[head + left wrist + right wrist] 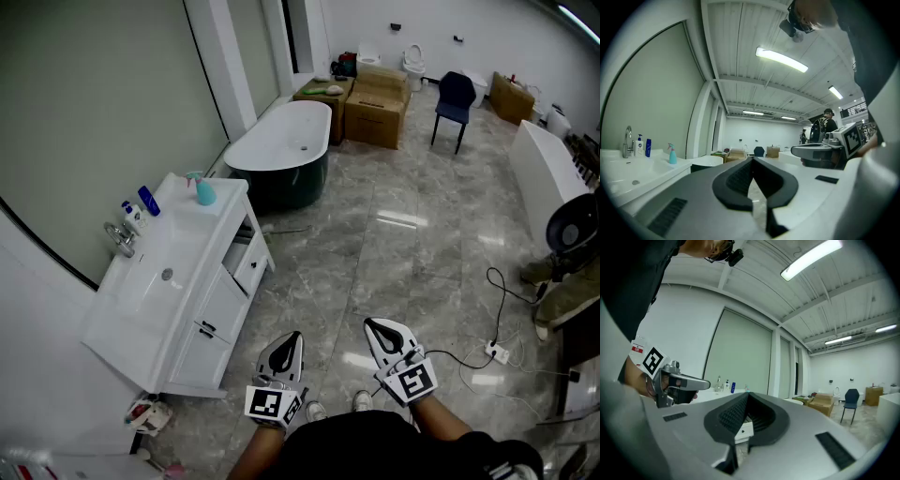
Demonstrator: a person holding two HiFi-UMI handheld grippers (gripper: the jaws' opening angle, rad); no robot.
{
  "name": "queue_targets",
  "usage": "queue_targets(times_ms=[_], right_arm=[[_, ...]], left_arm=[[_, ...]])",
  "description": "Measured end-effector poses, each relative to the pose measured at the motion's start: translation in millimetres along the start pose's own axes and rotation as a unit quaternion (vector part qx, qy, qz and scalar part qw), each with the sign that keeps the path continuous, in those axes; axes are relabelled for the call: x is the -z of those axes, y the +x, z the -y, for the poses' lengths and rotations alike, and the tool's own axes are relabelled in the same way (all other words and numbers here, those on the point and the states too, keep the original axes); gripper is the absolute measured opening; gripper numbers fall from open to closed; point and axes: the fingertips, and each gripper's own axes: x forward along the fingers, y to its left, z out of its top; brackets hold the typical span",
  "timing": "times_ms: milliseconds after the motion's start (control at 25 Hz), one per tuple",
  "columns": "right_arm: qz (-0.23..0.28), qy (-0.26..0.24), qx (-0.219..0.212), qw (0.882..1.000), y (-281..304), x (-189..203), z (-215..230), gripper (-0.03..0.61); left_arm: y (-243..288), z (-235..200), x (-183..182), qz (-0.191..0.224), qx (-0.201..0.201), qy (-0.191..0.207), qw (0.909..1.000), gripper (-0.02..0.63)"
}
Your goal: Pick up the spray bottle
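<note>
— Teal plastic on the white top: is that the spray bottle (205, 191)?

— Yes. It stands upright at the far end of the vanity table (184, 246), beyond the sink basin (141, 286), on the end nearest the dark-sided bathtub (281, 141). A blue bottle (148, 201) stands a little way off against the wall, near the tap (120, 236).

— Where are the two grippers?

— The left gripper (294, 336) and the right gripper (372, 324) are held level, side by side, over the grey marble floor (394, 253). Both are well apart from the bottle and the table.

— How do the jaws stand?

— Pressed together on both, tip to tip, with nothing pinched between them. In the left gripper view the bottle shows small at the left, on the table edge; the right gripper view looks past the other gripper toward the same table.

— Anything else in the room?

— Cardboard boxes (375, 108) and a blue chair (455, 98) at the back, and a black cable (497, 291) on the floor.
</note>
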Motion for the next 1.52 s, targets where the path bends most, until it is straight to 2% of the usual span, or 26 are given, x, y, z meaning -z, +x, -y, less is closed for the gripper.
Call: queue_targets(times_ms=[320, 480, 680, 840, 960, 1080, 1160, 1240, 1520], right_arm=[[0.003, -0.006, 0.000, 1.000, 9, -4, -17, -0.003], [0.006, 0.007, 0.000, 1.000, 20, -5, -28, -0.003], [0.017, 0.017, 0.023, 0.999, 32, -4, -43, 0.018], [0.022, 0.042, 0.040, 0.998, 42, -2, -50, 0.230], [0.024, 0.064, 0.054, 0.996, 52, 4, -46, 0.355], [0.016, 0.043, 0.066, 0.997, 65, 11, -40, 0.499], [0.014, 0.035, 0.064, 0.997, 80, 15, -36, 0.568], [0.012, 0.037, 0.058, 0.998, 98, 19, -29, 0.591], [0.015, 0.038, 0.025, 0.999, 175, 33, 10, 0.592]], left_arm=[[-12, -15, -3, -0.003, 0.001, 0.000, 1.0000, -0.003], [-20, -28, -1, -0.004, 0.004, -0.001, 1.0000, -0.003], [-30, -47, 2, -0.004, 0.008, -0.003, 1.0000, -0.003], [-37, -60, 2, -0.002, 0.012, -0.002, 0.9999, -0.003], [-38, -72, 5, -0.003, 0.007, -0.006, 1.0000, -0.003], [-32, -85, 12, -0.010, 0.001, -0.011, 0.9999, -0.003], [-25, -95, 16, -0.015, -0.003, -0.014, 0.9998, -0.003], [-12, -106, 17, -0.017, -0.007, -0.014, 0.9997, -0.003], [49, -151, 17, -0.028, -0.026, -0.008, 0.9992, -0.003]])
